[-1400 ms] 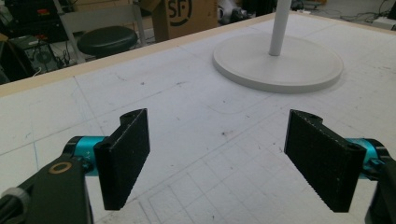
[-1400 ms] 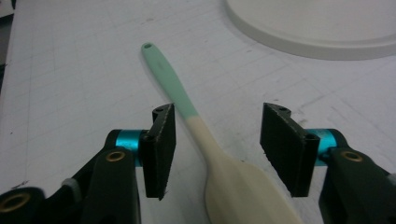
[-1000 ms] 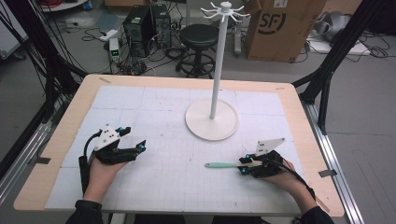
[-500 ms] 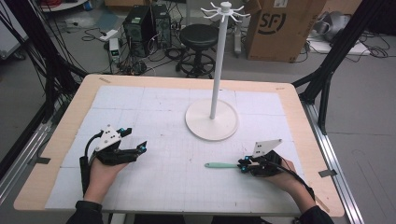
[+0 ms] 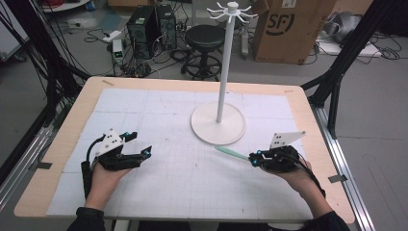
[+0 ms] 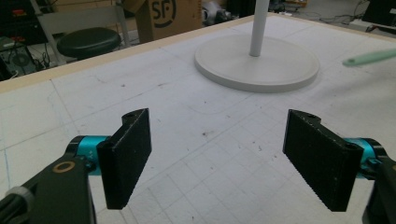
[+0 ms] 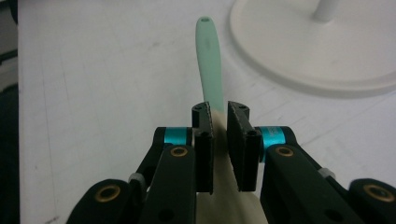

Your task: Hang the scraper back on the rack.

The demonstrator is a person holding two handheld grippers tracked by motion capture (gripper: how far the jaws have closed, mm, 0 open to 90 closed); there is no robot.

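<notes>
A mint-green utensil [image 5: 231, 153] with a hole at its handle tip [image 7: 208, 56] and a cream lower part is pinched in my right gripper [image 5: 252, 159] [image 7: 219, 116]. Its jaws have just closed on it and hold it a little above the mat. The handle points toward the white stand base [image 5: 219, 124] [image 7: 317, 46]. My left gripper [image 5: 139, 144] [image 6: 219, 154] rests open on the mat at the left, with nothing between its pads. The left gripper view has the stand base [image 6: 257, 60] ahead and the green utensil [image 6: 369, 57] at far right.
The white stand's pole [image 5: 225, 62] rises from the base to a ring of hooks at the top. A gridded white mat [image 5: 183, 178] covers the wooden table [image 5: 57, 144]. Behind the table are a stool, computer cases and a cardboard box.
The right gripper has risen from the mat with the green utensil in it, and the handle now hangs near the stand base. The left gripper has stayed put.
</notes>
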